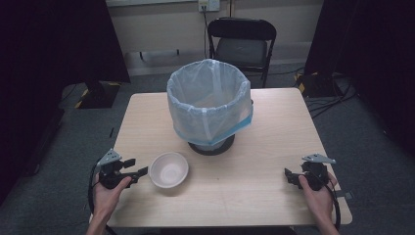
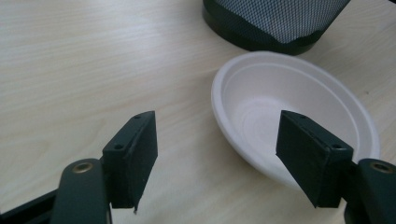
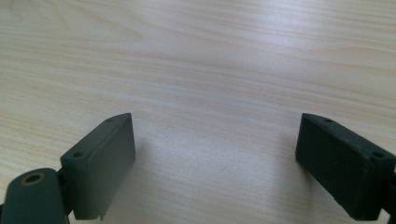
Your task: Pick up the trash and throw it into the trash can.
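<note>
Here, labelled parts:
Left gripper (image 2: 217, 154): jaws wide, empty, beside bowl (image 2: 299, 107).
Right gripper (image 3: 215, 163): wide, empty.
Risk: light bowl (likely foam) may skid off the table (image 1: 274, 196).

I see a black folding chair (image 1: 242, 44) beyond my wooden table (image 1: 274, 142). Grey carpet floor (image 1: 377, 147). Dark curtains (image 1: 54, 44) flank a pale wall (image 1: 156, 24).

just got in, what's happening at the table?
A person holds a gripper in each hand over a wooden table. The left gripper is open and sits just beside an empty white foam bowl, not touching it. The right gripper is open over bare wood. A mesh bin with a plastic liner stands mid-table.
</note>
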